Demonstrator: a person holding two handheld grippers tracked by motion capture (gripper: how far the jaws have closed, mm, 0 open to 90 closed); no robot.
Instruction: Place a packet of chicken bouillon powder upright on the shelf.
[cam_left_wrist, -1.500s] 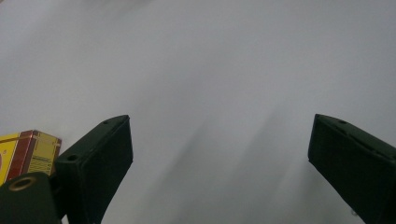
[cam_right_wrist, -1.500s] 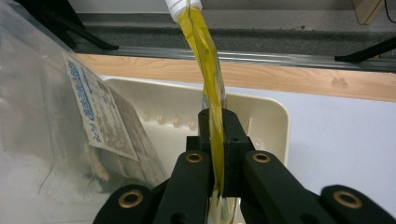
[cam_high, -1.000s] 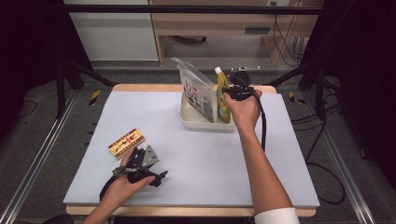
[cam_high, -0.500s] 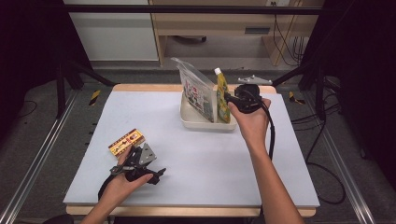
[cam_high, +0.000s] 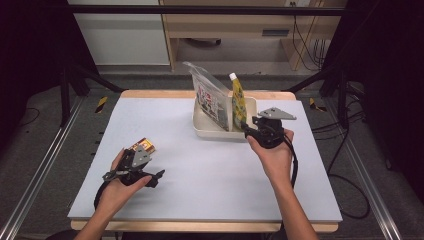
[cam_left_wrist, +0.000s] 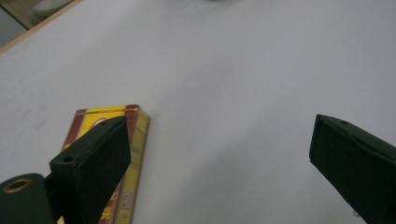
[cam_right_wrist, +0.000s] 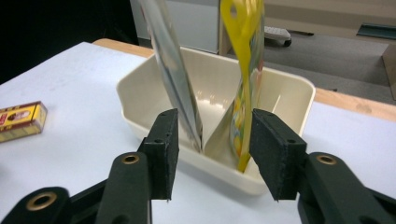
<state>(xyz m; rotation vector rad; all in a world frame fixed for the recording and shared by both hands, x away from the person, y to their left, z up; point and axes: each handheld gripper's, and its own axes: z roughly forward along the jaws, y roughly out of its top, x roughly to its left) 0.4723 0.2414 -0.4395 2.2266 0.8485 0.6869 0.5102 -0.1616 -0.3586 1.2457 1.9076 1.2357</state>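
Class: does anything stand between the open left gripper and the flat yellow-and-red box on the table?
Nothing visible does. The left gripper hovers open right beside the flat yellow-and-red box, with bare white table around them.

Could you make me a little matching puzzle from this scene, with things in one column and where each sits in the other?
Things:
1. yellow pouch
2. small yellow-and-red box
3. right gripper
4. cream tub

Places or states:
A. lying flat on the white table, beside the left gripper
B. standing upright in the tub, white cap on top
C. open, jaws just outside the tub's near wall
D. on the far side of the table, holding two pouches

Pairs: 1-B, 2-A, 3-C, 4-D
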